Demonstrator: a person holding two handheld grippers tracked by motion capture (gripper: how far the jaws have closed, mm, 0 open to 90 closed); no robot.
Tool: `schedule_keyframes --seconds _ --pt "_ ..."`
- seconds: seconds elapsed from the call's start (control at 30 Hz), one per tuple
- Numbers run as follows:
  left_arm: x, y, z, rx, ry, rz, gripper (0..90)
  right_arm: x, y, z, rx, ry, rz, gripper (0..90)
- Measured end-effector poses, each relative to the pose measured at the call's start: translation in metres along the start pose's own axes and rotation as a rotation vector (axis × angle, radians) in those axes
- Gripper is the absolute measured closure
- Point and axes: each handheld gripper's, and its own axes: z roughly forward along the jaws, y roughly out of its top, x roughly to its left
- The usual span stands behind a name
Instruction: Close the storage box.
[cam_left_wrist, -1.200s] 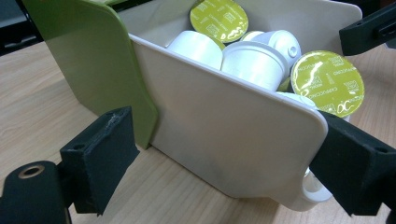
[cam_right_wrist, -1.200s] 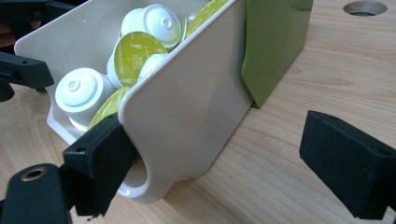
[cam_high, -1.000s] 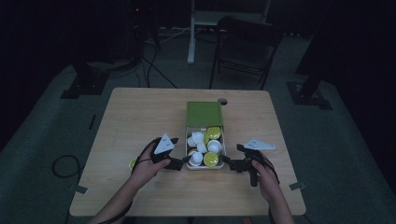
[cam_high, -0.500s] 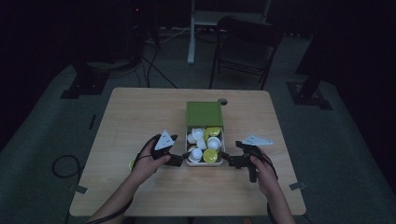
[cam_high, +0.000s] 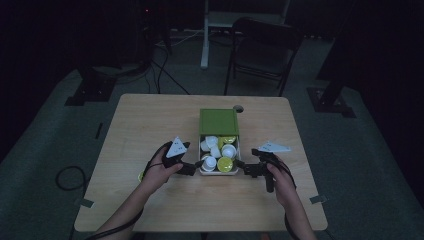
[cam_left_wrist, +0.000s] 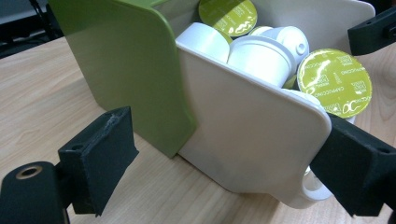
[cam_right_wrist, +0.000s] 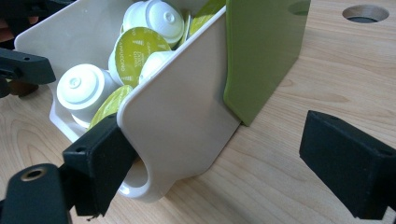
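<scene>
Drawer: a white drawer (cam_high: 219, 171) is seen pulled out of a green sleeve (cam_high: 218, 121) on a wooden table (cam_high: 150, 120); its front end sits between the two grippers.
Contents: white and yellow-green capsules (cam_high: 225, 163) are piled in the drawer; one foil lid (cam_left_wrist: 334, 82) lies just beyond the left gripper's right-hand finger.
Left gripper: the left gripper (cam_high: 196, 167) is placed at the drawer's front left corner. In the left gripper view, the corner is seen between the fingers; the right-hand finger (cam_left_wrist: 359, 168) is set against the drawer's front end, by the ring-shaped pull (cam_left_wrist: 314, 190), and the left-hand finger (cam_left_wrist: 103, 154) stands clear of the sleeve.
Left fingers, state: spread wide, not clamped on anything.
Right gripper: the right gripper (cam_high: 242, 167) is placed at the drawer's front right corner. In the right gripper view, the left-hand finger (cam_right_wrist: 100, 161) is set against the front end beside the pull; the right-hand finger (cam_right_wrist: 350, 161) stands well apart over bare table.
Right fingers, state: spread wide, nothing gripped.
Change from the earlier frame: the drawer is seen drawn slightly further out of the sleeve than a second ago; both hands are found almost where they were.
</scene>
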Motion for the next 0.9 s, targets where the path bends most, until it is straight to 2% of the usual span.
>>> schedule_keyframes --seconds 0.57,0.9 --pt "0.010 0.003 0.006 0.002 0.015 -0.011 10.5 -0.004 0.005 0.007 -0.002 0.001 0.011 10.8" --pt "0.013 0.007 0.009 -0.001 0.019 -0.010 10.5 -0.010 0.010 0.010 -0.007 -0.017 0.035 10.8"
